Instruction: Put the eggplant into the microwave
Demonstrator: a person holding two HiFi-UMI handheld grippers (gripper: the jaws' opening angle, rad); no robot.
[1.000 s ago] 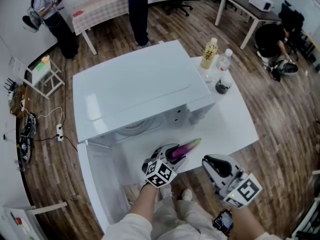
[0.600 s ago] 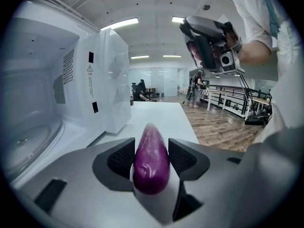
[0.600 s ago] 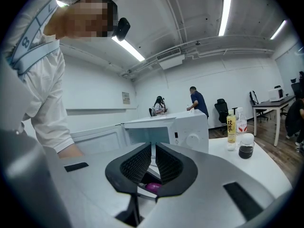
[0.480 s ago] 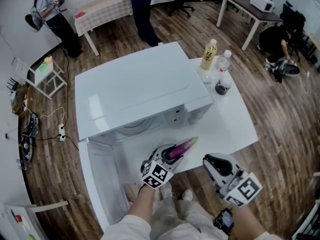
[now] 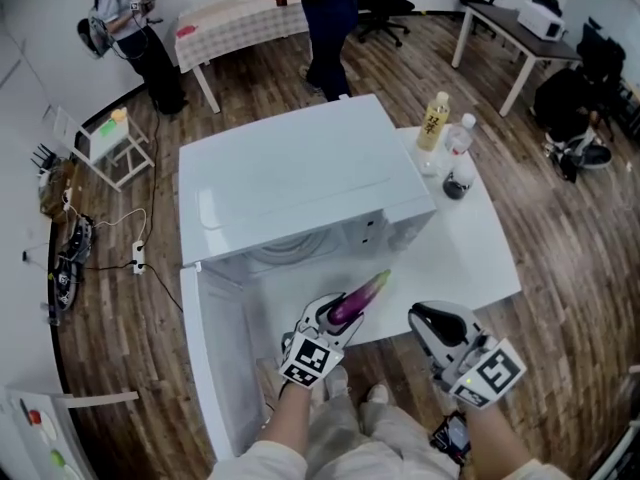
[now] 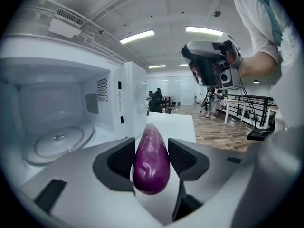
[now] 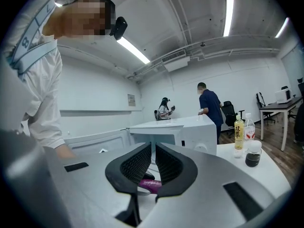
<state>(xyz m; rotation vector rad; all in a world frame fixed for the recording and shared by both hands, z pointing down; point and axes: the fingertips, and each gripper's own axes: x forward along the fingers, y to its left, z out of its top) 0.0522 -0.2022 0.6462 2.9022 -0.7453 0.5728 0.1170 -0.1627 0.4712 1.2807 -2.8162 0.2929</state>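
- Left gripper (image 5: 338, 318) pinched the glossy purple eggplant (image 6: 151, 163) between both pads, with the rounded end facing back along the jaws.
- Its long axis followed the jaws. In the head view it lay diagonally, with the green stem end up and right, past the fingertips.
- It hung outside the cavity of the open white box microwave (image 5: 290, 178), over the white table (image 5: 465, 258).
- Right gripper (image 5: 425, 320) sat apart to the right, its jaws drawn nearly together with nothing between them.
- The left gripper view hid the stem behind the eggplant's own bulk, and the right gripper view showed only a purple sliver of it.
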